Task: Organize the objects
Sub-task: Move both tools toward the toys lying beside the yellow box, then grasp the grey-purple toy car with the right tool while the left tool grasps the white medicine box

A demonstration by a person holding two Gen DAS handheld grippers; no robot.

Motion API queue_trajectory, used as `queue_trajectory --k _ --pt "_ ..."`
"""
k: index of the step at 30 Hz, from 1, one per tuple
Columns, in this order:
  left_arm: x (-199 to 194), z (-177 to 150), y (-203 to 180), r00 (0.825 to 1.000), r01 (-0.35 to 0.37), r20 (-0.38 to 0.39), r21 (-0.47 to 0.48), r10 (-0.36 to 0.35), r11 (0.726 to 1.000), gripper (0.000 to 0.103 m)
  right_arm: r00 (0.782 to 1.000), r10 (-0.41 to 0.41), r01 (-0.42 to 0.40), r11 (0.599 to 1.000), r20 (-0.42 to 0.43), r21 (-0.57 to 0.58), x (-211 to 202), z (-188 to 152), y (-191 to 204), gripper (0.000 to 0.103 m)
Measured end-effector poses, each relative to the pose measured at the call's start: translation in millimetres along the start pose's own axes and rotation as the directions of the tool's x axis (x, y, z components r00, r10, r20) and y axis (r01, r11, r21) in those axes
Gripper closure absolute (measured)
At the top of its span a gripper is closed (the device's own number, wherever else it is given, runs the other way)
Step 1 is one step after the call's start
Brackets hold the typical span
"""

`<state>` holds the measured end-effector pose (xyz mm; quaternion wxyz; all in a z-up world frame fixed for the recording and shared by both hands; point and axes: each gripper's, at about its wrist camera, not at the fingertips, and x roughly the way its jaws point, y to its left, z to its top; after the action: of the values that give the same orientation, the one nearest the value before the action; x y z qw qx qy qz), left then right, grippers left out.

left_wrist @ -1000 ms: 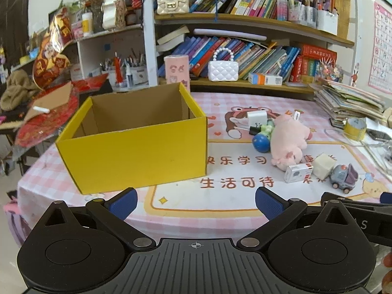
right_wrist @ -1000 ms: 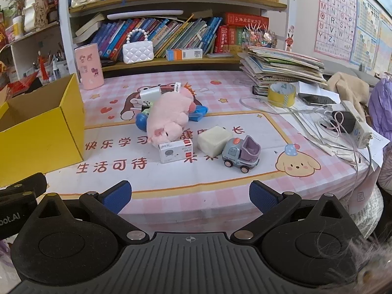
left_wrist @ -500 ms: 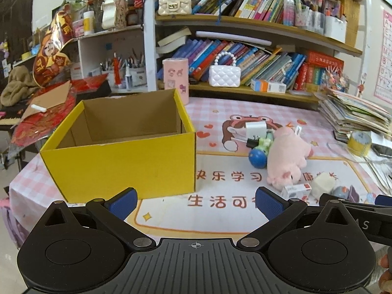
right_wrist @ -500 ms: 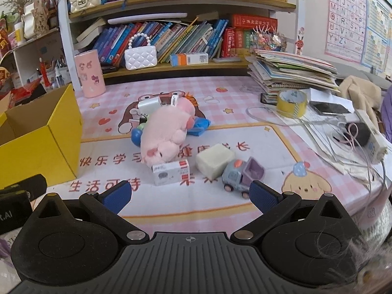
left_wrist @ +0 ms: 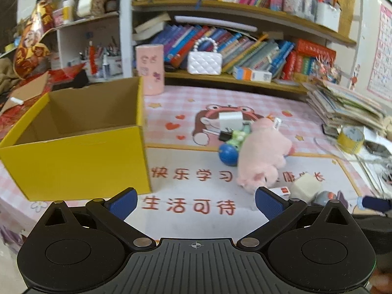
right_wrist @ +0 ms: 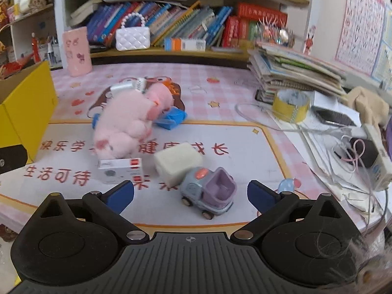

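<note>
Two grippers, ours, are hanging spread wide and empty: the right gripper (right_wrist: 190, 193) is lining up over the toy truck (right_wrist: 208, 192), nearest of the clutter, while the left gripper (left_wrist: 196, 202) is waiting beside the yellow box (left_wrist: 73, 156), farther left.

Yellow box (left_wrist: 73, 164), pink plush pig (right_wrist: 122, 122), seemingly grey-purple toy truck (right_wrist: 209, 192).

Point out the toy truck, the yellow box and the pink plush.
toy truck (right_wrist: 208, 192), right wrist view, on its purple bed.
yellow box (left_wrist: 76, 161), left wrist view, on its front wall.
pink plush (right_wrist: 122, 125), right wrist view, on its body.
</note>
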<state>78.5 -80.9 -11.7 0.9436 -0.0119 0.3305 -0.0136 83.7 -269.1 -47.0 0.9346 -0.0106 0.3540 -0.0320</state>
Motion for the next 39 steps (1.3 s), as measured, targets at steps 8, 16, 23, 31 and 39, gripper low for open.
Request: queue_trajectory --k 8,16,23,31,39 --pt "14 -2 -29 1.0 -0.017 -0.023 0.079 0.019 0.997 0.0 0.995 0.052 -0.052 0.999 -0.085 -0.006 36 2 -16 0.02" --pt "39 4 -47 0.993 -0.006 -0.115 0.058 0.012 0.998 0.002 0.982 0.148 -0.147 0.989 -0.12 0.016 51 11 -38 0.046" --pt "68 3 -83 0.988 0.06 -0.146 0.1 -0.045 0.993 0.017 0.994 0.114 -0.113 0.992 0.001 0.053 23 34 -65 0.046" --pt "97 -2 -100 0.98 0.052 -0.195 0.077 -0.036 0.996 0.042 0.993 0.116 -0.117 0.99 0.018 0.075 15 44 -80 0.046" --pt "86 -4 -89 0.977 0.057 -0.207 0.022 -0.052 0.998 0.049 0.985 0.171 -0.171 0.984 -0.004 0.046 15 41 -68 0.046"
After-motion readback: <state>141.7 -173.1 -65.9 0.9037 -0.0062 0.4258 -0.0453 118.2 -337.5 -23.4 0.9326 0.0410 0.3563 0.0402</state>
